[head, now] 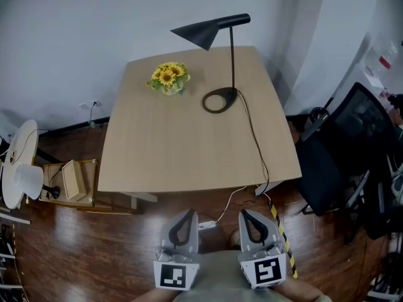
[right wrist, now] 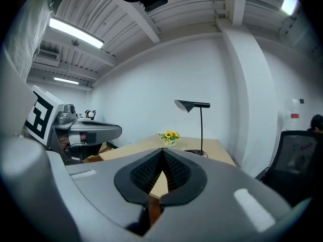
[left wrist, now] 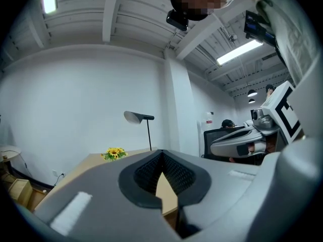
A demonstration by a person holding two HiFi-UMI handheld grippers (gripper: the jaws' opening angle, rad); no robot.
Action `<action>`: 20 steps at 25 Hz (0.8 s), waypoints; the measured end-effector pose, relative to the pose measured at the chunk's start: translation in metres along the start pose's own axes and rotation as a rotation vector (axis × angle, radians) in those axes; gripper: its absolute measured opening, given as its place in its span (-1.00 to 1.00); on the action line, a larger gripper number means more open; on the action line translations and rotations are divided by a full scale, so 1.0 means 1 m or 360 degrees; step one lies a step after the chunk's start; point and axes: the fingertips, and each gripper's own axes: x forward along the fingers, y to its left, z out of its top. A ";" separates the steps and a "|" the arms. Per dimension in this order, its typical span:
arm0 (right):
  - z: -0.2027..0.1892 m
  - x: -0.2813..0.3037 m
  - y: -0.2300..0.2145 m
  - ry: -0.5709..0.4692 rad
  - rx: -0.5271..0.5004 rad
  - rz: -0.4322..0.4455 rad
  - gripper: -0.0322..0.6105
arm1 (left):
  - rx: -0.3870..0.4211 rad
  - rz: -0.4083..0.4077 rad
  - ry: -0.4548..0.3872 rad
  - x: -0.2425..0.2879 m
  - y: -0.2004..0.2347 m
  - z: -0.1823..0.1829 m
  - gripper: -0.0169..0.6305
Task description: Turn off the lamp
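Both grippers are parked low against my operator's torso, short of the table's point(head: 189, 150) near edge and well apart from anything on it. Left gripper point(head: 186, 214): jaws closed tip to tip, nothing between them, only table showing through the gap behind the tips. Right gripper point(head: 247, 212): same, pads meeting, empty. That reads as a neutral carry pose; closed tips also suit poking a switch rather than gripping one. The lamp point(head: 232, 61) stands at the far right of the table, its ring base point(head: 220, 99) flat on the top and its cone shade point(head: 203, 35) reaching out left past the far edge. It sits at the back because the cord point(head: 255, 137) runs from the base along the right side, over the near corner and down to the floor. I can't see a switch on the base, stem or cord at this resolution. I see no glow in the shade and no light pool on the wood, but the ceiling lights are strong, so I can't call it lit or dark. The pose fits either a dark lamp with the hands back, or a faintly lit one waiting on a reach. The sunflowers point(head: 168, 78) sit left of the base, clear of a straight line in from the right gripper. The office chair point(head: 343, 143) crowds the right side.
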 end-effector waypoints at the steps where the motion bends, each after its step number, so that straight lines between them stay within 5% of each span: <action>1: 0.000 0.000 0.000 -0.0002 0.0000 0.0003 -0.91 | 0.0000 0.0003 0.0000 -0.001 0.000 0.000 -0.97; 20: 0.007 0.015 0.027 -0.0033 -0.0027 -0.0042 -0.91 | -0.0034 -0.0047 -0.0031 -0.006 0.030 -0.002 -0.96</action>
